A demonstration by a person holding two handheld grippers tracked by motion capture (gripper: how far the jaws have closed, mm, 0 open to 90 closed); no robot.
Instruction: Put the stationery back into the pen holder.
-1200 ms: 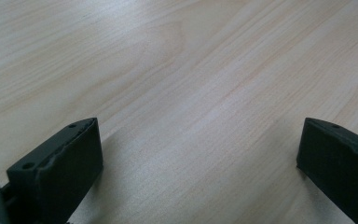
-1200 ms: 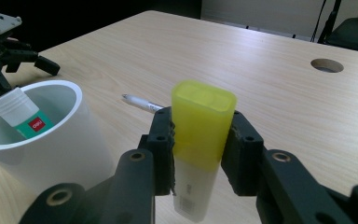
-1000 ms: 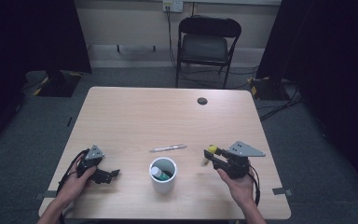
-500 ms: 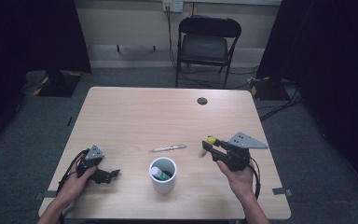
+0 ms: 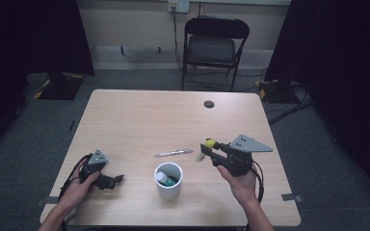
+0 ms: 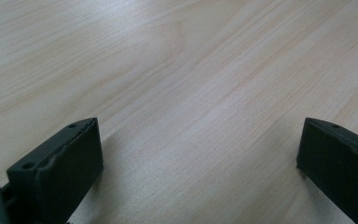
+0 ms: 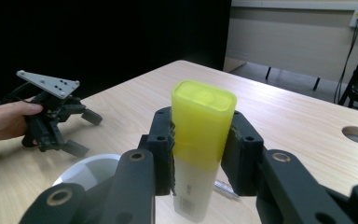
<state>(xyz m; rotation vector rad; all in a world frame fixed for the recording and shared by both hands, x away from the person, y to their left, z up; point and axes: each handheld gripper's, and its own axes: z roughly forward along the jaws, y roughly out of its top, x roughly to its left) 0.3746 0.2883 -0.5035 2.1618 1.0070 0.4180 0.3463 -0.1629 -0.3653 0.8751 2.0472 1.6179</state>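
Observation:
My right gripper (image 5: 207,150) is shut on a highlighter (image 5: 209,143) with a yellow cap and a white body, held upright above the table (image 5: 139,120), right of the white cup (image 5: 159,190). In the right gripper view the highlighter (image 7: 200,126) stands between the two pads, cap up. The cup holds one marker (image 5: 163,178). A clear pen (image 5: 173,153) lies flat just beyond the cup. My left gripper (image 5: 115,183) rests on the table at the near left, jaws wide apart, and its own view has bare wood between them (image 6: 200,154).
A round cable hole (image 5: 209,104) sits in the table's far side. A black folding chair (image 5: 215,43) stands behind the table. The right gripper view has the left gripper (image 7: 83,133) and the cup rim (image 7: 81,170) beyond the highlighter.
The right gripper has risen with the highlighter and drifted a little toward the cup. The left gripper has kept still.

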